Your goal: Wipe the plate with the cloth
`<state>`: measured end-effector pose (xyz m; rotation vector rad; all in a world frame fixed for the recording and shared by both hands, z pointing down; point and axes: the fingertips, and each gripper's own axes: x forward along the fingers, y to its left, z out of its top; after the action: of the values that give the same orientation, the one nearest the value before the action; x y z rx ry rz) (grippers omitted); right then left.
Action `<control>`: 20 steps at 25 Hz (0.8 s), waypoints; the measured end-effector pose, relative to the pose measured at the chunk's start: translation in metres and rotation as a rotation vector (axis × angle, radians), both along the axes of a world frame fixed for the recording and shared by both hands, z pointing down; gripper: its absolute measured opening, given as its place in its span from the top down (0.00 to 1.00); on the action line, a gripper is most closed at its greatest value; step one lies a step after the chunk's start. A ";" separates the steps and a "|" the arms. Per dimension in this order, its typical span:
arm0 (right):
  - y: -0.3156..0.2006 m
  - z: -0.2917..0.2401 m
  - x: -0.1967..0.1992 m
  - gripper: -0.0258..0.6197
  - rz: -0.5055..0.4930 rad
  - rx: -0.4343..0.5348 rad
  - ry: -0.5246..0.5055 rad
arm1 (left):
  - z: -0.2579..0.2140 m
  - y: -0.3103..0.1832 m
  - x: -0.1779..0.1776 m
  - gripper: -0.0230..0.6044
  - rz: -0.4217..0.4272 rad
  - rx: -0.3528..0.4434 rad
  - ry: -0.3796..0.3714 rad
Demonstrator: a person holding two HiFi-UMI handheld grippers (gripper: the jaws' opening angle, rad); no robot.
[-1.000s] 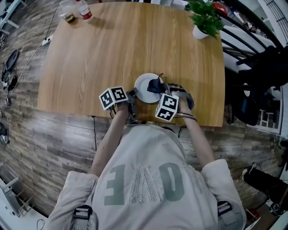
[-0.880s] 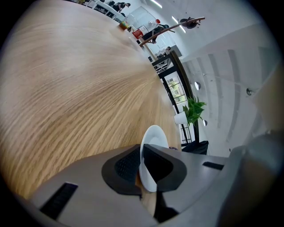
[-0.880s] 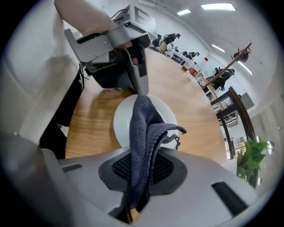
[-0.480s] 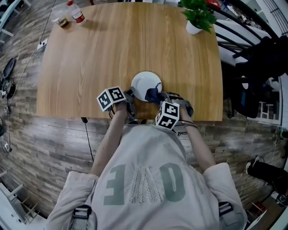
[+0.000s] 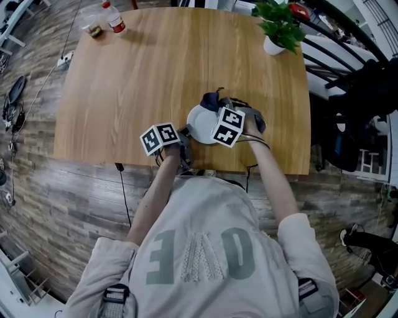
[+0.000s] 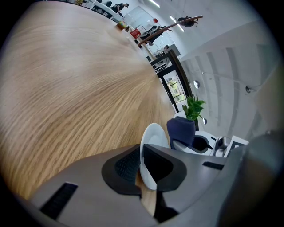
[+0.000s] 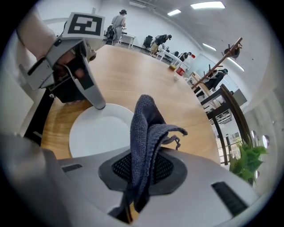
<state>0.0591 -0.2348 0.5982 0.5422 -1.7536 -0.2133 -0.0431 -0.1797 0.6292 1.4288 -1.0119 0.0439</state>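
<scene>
A white plate [image 5: 200, 122] lies on the wooden table [image 5: 155, 68] near its front edge. My left gripper [image 5: 186, 133] is shut on the plate's near left rim; in the left gripper view the rim [image 6: 149, 170] stands pinched between the two pads. My right gripper [image 5: 215, 110] is shut on a dark blue cloth [image 5: 211, 98], which bunches up from its jaws at the plate's far rim. In the right gripper view the cloth [image 7: 146, 133] hangs in front of the plate [image 7: 100, 133], with the left gripper [image 7: 98, 104] on the rim behind. Contact between cloth and plate cannot be told.
A potted plant [image 5: 281, 28] stands at the table's far right corner. A bottle [image 5: 114, 15] and a clear container [image 5: 93, 22] sit at the far left corner. Dark chairs [image 5: 360, 93] line the right side. The table's front edge runs just below the plate.
The right gripper carried the cloth across the plate, first toward the near rim, then away to the far rim. The left gripper kept its hold on the rim.
</scene>
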 end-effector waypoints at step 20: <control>0.094 0.023 -0.013 0.87 -0.135 -0.128 0.038 | -0.002 0.000 -0.002 0.91 -0.024 -0.003 0.013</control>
<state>0.0465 -0.1410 0.6216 0.3255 -1.7546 -0.2036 -0.0455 -0.1799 0.6276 1.4128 -1.0180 0.0187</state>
